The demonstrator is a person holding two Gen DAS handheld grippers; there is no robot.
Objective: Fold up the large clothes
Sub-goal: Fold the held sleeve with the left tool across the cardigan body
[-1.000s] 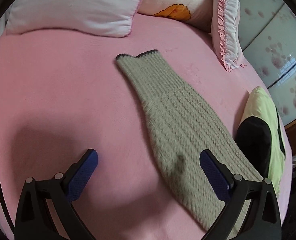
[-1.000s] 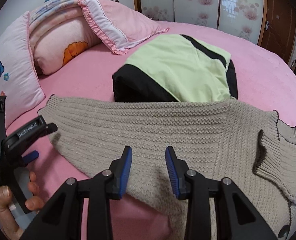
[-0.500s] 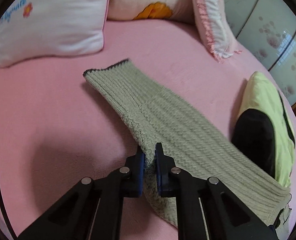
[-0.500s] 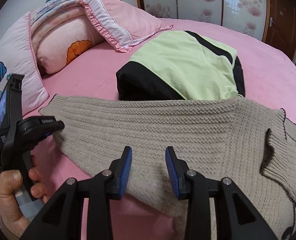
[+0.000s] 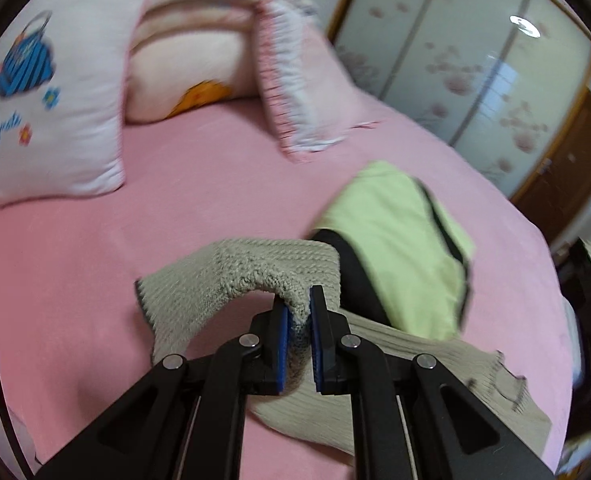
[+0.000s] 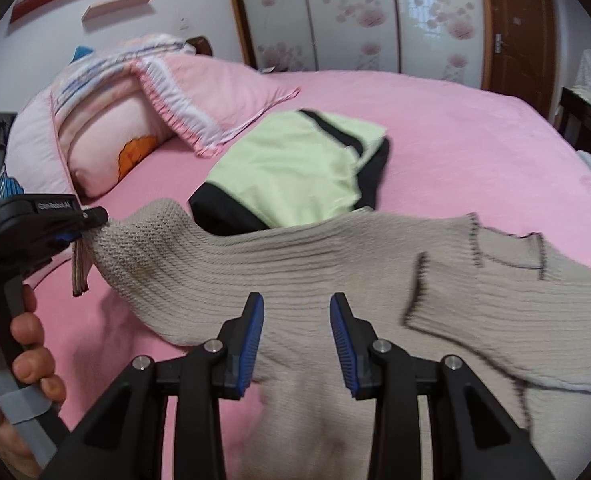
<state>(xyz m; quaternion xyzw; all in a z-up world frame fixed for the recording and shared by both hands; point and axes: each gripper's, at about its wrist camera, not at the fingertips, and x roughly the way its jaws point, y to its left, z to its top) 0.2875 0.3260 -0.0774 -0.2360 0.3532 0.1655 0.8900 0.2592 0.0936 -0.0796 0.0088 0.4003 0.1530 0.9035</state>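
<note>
Now, against half a second earlier: the left gripper [image 5: 298, 312] has risen off the bed [image 5: 75, 272] with the sweater sleeve [image 5: 231, 276] pinched in it, so the sleeve, formerly flat and stretched toward the pillows, hangs doubled over, its dark-edged cuff [image 5: 141, 300] drooping to the left. The right gripper [image 6: 296, 322] shows no change, jaws parted as before, hovering over the sweater body.

Items, counted:
- Sweater [image 6: 315, 252], beige ribbed knit, one. It lies across the pink bed, body toward the right, with dark trim at the edges and a patch pocket [image 6: 507, 250]. One sleeve is lifted at the left end.
- Grippers, two. The left one's jaws are closed on the sleeve; in the right wrist view it appears at the far left [image 6: 91, 220], held by a hand [image 6: 11, 364]. The right one's jaws stand open, gripping nothing.
- Folded garment [image 6: 295, 164], pale green with black panels, one, lying on the bed just behind the sweater.
- Pillows, three in view: a white one [image 5: 47, 112] printed with a blue handbag and small flowers; a cream one [image 5: 183, 68] with an orange motif; a pink one [image 5: 291, 76] with a frilled edge.
- Wardrobe [image 6: 355, 12] with floral sliding panels, one; brown door [image 6: 515, 28], one.

Writing: "GenRobot.AI" on the left gripper's body in the right wrist view. Blue script on the white pillow, too blurred to read.
</note>
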